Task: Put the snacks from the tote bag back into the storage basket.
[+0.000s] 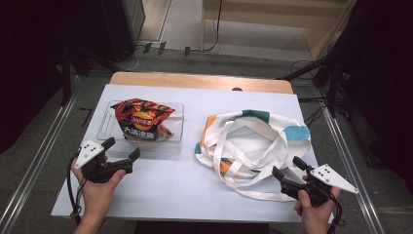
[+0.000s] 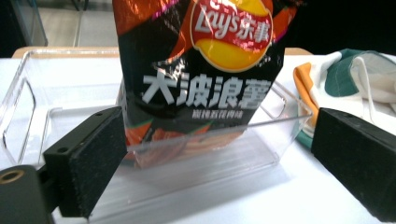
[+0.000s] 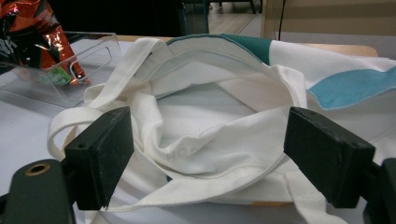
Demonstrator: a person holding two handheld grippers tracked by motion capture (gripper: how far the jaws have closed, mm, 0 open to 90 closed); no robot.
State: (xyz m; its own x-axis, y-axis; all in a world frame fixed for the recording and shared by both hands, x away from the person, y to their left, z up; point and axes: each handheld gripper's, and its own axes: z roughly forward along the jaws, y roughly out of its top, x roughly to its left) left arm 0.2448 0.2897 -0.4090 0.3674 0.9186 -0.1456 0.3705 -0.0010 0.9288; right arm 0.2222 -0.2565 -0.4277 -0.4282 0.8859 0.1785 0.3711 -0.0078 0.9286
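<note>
- The left gripper (image 1: 122, 150) sits in the person's left hand (image 1: 97, 187) near the front left of the white table (image 1: 160, 190), its two black jaws spread wide with nothing between them.
- From the left gripper view, those jaws frame the near wall of a clear plastic bin (image 2: 261, 154); the pads stay short of the plastic, touching nothing.
- A bag of Lay's chips (image 1: 142, 119), black and orange-red with a yellow logo, stands propped inside the clear plastic bin (image 1: 176, 127) on the left half of the table, its lower edge down in the bin and its top leaning up over the rim.
- The right gripper (image 1: 288, 169) is held in the right hand (image 1: 314, 212) at the front right, jaws likewise parted wide and empty.
- In the right gripper view its jaws sit on either side of the open mouth of a cloth tote bag (image 3: 210, 126); whether a pad brushes the fabric I cannot tell.
- The tote bag (image 1: 253, 144) lies slumped on the right half of the table, cream cloth with green, teal and orange patches, its long straps looped loosely over and around the opening.
- The bin and the tote lie near each other but apart, with bare tabletop between them.
</note>
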